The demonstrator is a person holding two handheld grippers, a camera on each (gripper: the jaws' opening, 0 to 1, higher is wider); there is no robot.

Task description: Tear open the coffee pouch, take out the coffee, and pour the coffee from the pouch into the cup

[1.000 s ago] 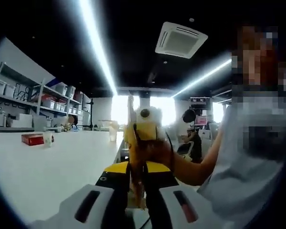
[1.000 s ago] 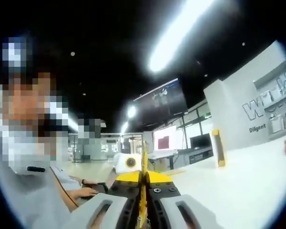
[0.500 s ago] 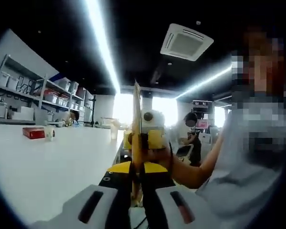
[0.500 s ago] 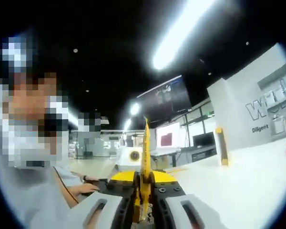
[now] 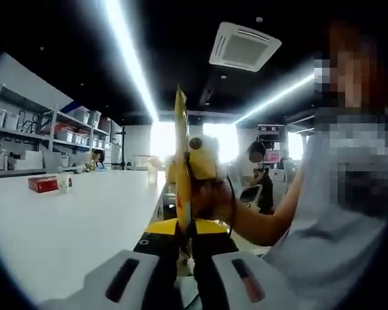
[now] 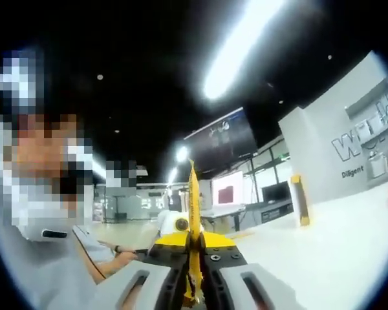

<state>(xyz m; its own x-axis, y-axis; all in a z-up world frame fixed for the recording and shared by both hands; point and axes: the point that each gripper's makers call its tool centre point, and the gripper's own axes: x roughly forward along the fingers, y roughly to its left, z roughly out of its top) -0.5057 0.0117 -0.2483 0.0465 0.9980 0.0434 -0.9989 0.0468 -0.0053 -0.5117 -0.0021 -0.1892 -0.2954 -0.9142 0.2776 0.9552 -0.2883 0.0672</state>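
Observation:
A yellow coffee pouch (image 5: 181, 165) stands edge-on between both grippers, held up in the air. My left gripper (image 5: 184, 261) is shut on its lower edge. Beyond the pouch, the yellow-and-white right gripper (image 5: 202, 158) faces me, carried by a hand (image 5: 213, 201). In the right gripper view the same pouch (image 6: 193, 210) rises as a thin yellow strip from my right gripper (image 6: 193, 284), which is shut on it. The left gripper (image 6: 174, 224) shows just behind the pouch there. A small white cup (image 5: 63, 185) stands far off on the white table (image 5: 84, 226).
A red box (image 5: 42, 185) lies beside the cup on the table's far left. Another pale cup (image 5: 153, 175) stands farther back. Shelves with bins (image 5: 45, 135) line the left wall. A person sits close on the right. A yellow post (image 6: 296, 200) stands past the table (image 6: 323, 252).
The pouch now reaches higher in both views than a second ago, and the right gripper has shifted slightly behind it. Both grippers have kept their hold.

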